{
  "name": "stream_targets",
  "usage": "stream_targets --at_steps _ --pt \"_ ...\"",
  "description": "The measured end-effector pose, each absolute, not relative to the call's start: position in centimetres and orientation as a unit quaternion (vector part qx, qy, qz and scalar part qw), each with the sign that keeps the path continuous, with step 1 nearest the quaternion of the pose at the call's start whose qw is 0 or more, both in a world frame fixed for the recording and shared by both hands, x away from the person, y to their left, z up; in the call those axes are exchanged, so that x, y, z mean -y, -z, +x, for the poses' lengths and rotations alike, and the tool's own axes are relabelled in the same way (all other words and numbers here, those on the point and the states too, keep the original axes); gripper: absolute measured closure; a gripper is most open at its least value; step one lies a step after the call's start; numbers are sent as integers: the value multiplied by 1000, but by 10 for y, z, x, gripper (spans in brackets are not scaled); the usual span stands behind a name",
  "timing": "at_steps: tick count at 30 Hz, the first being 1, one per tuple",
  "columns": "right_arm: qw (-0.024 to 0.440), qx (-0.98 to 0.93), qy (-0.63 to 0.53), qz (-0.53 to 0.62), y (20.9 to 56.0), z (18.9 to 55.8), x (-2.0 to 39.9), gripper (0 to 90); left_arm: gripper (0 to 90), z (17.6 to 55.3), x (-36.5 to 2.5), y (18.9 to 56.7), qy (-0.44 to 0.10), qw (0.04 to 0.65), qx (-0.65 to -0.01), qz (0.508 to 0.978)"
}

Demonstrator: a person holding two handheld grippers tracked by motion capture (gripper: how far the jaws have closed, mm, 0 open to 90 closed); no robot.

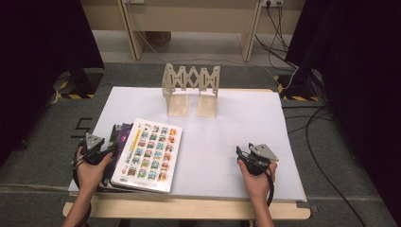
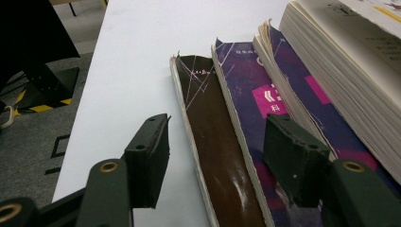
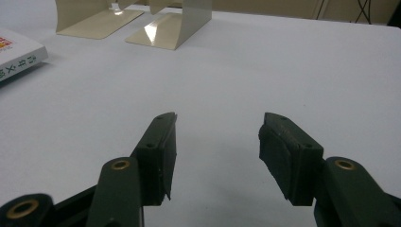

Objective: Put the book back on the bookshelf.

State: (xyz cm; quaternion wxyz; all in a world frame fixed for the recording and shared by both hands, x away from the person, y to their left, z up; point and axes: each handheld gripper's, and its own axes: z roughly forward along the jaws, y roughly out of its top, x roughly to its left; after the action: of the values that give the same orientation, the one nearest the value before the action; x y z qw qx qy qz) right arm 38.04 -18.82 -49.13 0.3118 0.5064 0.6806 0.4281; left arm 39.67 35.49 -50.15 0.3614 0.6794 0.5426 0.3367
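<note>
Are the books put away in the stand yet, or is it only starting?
Only starting, it looks like. The bookstand holds no book. The books lie stacked flat on the white sheet. The left gripper is open over the lower books' edges, gripping nothing. The right gripper is open over bare sheet. Every book probably still needs moving.

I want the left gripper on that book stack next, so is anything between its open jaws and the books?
Nothing visible: the left gripper hangs open right over the brown book, at the book stack.

Beige bookend rack (image 1: 191, 90) on white table (image 1: 236, 137)
</note>
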Motion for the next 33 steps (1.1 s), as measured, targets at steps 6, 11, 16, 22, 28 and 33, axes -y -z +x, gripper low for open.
stream_targets --at_steps 6,11,16,22,28,33 --pt "299 -689 -418 511 491 385 188 466 419 397 -356 501 -336 361 -544 678" --pt "284 -684 -434 512 487 386 182 450 449 398 -362 501 -314 381 -554 671" --pt "274 -686 -449 502 473 387 165 449 461 395 -368 498 -301 403 -563 656" --pt "239 -712 -442 490 462 395 135 460 464 397 -362 476 -284 399 -571 659" --pt "225 -732 -437 471 459 406 109 464 462 405 -349 453 -255 413 -549 680" --pt "210 -742 -438 461 457 415 92 464 462 414 -334 446 -230 415 -535 700"
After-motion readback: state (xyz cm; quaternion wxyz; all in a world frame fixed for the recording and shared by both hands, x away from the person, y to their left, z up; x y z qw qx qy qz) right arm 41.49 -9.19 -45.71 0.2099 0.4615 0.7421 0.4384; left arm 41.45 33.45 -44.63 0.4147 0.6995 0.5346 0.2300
